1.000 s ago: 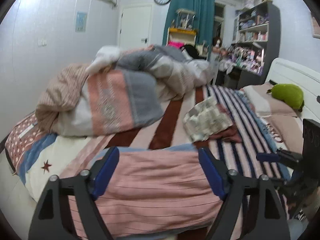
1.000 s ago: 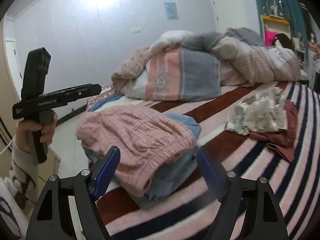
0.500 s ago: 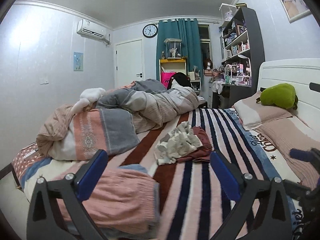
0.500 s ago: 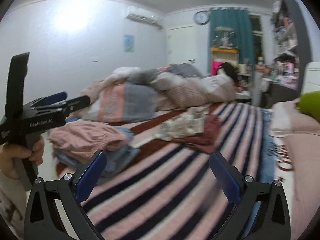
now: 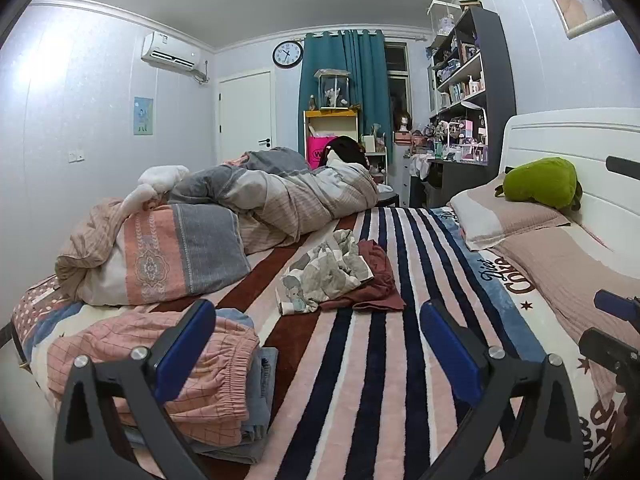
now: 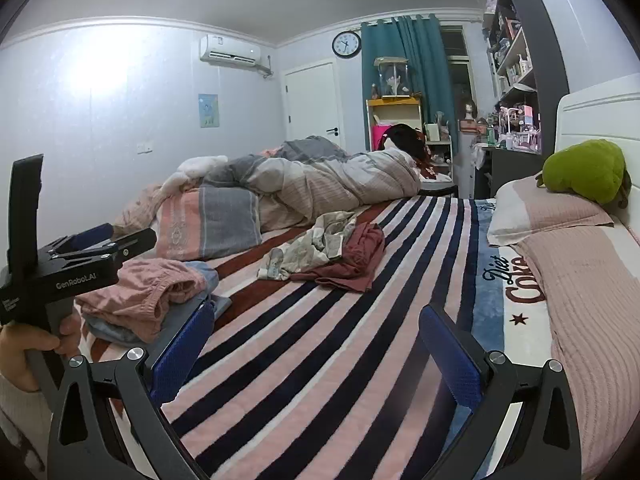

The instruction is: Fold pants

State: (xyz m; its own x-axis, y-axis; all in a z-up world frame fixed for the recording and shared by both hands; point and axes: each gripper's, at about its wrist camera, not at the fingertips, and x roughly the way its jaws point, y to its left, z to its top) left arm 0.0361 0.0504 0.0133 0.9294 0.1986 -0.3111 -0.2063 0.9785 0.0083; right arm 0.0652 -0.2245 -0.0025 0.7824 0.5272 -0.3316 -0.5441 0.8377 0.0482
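Folded pink checked pants lie on a stack of folded clothes at the bed's near left corner; they also show in the right wrist view. Unfolded clothes, a pale printed garment over a dark red one, lie in a heap mid-bed; the heap also shows in the right wrist view. My left gripper is open and empty above the striped blanket, right of the stack. My right gripper is open and empty over the blanket. The left gripper shows at left in the right wrist view.
A rumpled duvet fills the far left of the bed. Pillows and a green plush toy lie by the white headboard at right. Shelves and a door stand beyond.
Both grippers have pulled back and up from the folded pink pants and swung right, so the views now take in the whole bed. Both stay open.
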